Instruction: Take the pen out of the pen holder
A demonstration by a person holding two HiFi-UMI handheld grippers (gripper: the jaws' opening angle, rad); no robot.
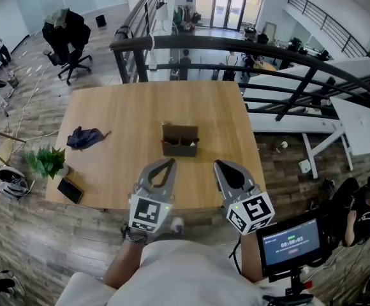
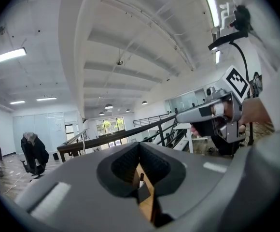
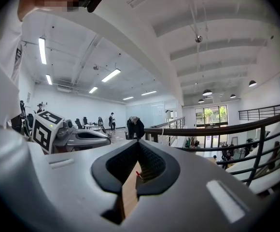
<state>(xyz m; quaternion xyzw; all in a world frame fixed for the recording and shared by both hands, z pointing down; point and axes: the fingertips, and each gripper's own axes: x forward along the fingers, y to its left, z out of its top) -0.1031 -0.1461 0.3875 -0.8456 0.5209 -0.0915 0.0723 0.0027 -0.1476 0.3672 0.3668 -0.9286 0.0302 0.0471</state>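
Task not begun: dark pen [image 2: 141,177] stands in brown box-shaped pen holder [image 1: 180,140] on light wooden tabletop [image 1: 127,107]. Left gripper [image 1: 170,162] and right gripper [image 1: 217,164] hover short of it, fingers pressed together, holding nothing.

Both held out in front side by side, pointing roughly level. The left gripper [image 1: 168,162] has its jaws pressed together with nothing between them, and the right gripper [image 1: 218,164] is the same deal. Left forearm [image 1: 122,266] is bare, tucked in close to the torso.

Brown pen holder [image 1: 180,142] upright near middle of table [image 1: 121,120] — dark pen [image 2: 142,177] standing inside.
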